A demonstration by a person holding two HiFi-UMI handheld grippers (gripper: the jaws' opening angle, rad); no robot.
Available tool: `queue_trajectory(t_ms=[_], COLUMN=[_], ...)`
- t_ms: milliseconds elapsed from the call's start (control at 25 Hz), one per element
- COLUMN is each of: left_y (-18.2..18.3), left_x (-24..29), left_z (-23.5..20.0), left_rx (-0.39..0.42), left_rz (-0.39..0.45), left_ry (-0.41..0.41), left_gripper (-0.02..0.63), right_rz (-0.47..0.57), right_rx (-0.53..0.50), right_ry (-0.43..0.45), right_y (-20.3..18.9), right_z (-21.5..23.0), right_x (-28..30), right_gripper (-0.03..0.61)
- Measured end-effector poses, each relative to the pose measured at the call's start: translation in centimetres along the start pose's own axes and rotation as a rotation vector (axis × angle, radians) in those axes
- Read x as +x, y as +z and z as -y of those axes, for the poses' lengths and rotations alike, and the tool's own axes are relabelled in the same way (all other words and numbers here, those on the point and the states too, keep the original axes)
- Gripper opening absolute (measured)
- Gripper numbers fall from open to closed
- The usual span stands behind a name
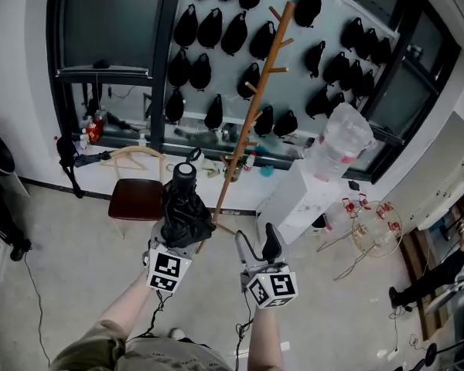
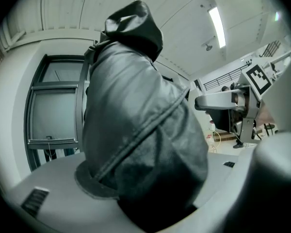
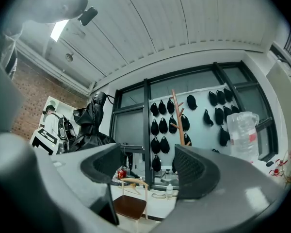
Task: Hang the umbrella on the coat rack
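Note:
A folded black umbrella [image 1: 184, 207] stands upright in my left gripper [image 1: 175, 242], whose jaws are shut on its lower part. In the left gripper view the umbrella's black fabric [image 2: 140, 130] fills the middle, and the right gripper [image 2: 228, 101] shows at the right. The wooden coat rack [image 1: 257, 103] with bare pegs stands ahead, a little right of the umbrella. My right gripper [image 1: 257, 247] is held beside the left one, open with nothing between its pads. In the right gripper view the coat rack [image 3: 177, 115] shows beyond the jaws, and the umbrella [image 3: 89, 125] is at the left.
Several black caps [image 1: 216, 29] hang on the glass wall behind the rack. A wooden chair with a dark red seat [image 1: 138, 195] stands at the left below the window. A white cabinet [image 1: 298, 199] with a clear plastic bundle [image 1: 340, 141] stands right of the rack. Wire frames [image 1: 367, 230] lie on the floor.

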State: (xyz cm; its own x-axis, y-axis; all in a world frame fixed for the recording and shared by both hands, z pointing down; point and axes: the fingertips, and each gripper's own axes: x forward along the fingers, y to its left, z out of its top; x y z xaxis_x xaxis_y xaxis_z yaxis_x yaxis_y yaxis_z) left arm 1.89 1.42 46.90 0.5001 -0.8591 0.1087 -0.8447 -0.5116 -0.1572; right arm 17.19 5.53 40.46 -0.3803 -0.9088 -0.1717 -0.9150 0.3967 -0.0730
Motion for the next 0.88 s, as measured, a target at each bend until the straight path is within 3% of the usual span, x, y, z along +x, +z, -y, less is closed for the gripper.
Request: queue_trajectory(t_ms=[400,880], left_y=[-1.4,-2.2], left_x=[4.7,14.4], left_z=[0.4,-3.3], left_rx=[0.041,0.082], left_rz=[-0.044,-0.024], left_ry=[-0.043,-0.22], left_gripper=[0.301,0.301], right_rz=[-0.022,-0.043], right_rx=[0.043,0.04], right_ry=[0.003,0.015], right_y=[-2.0,-2.9], right_z=[3.5,5.3], right_x=[2.6,11.6], right_gripper=[0.341,0.341])
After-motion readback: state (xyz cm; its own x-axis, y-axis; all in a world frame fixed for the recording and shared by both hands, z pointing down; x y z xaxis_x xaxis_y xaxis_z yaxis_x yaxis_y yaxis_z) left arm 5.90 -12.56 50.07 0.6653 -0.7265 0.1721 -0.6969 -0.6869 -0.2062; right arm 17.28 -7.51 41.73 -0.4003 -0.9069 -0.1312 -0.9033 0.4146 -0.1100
